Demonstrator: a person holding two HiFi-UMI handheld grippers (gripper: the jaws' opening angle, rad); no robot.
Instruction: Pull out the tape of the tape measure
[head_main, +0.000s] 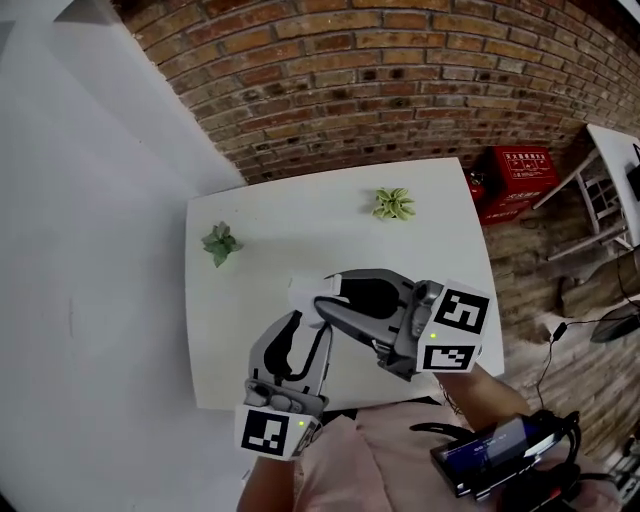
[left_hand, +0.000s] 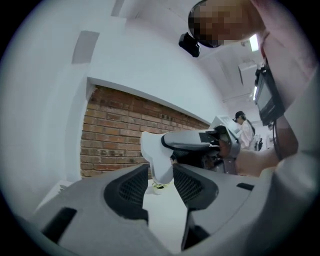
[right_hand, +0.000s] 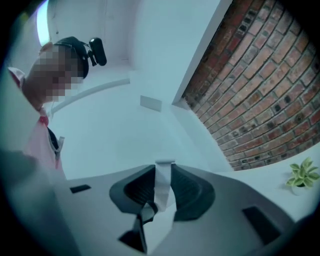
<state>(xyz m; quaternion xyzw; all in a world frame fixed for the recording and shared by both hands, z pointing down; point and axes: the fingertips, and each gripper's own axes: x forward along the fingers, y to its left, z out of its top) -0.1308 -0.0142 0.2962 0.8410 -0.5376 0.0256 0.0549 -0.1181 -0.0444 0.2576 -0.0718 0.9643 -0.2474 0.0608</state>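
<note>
**A:** Head view?
**B:** The left gripper (head_main: 310, 322) and right gripper (head_main: 326, 292) meet tip to tip, with the white tape measure (head_main: 300, 288) between them.
**A:** Left gripper view?
**B:** Jaws clamped on the tape measure (left_hand: 156, 156).
**A:** Right gripper view?
**B:** Jaws pinched on the tape (right_hand: 162, 186).

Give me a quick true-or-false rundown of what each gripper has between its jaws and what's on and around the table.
1. The right gripper has a white strip of tape between its jaws. True.
2. The tape measure lies flat on the table. False: its white case is up off the table, between the jaws of the left gripper.
3. Two small plants stand on the table, a darker plant and a paler plant. True.
4. The red crate sits on the table. False: it is on the floor, against the brick wall.
5. The left gripper's jaws are empty. False: the case fills the gap between them.
</note>
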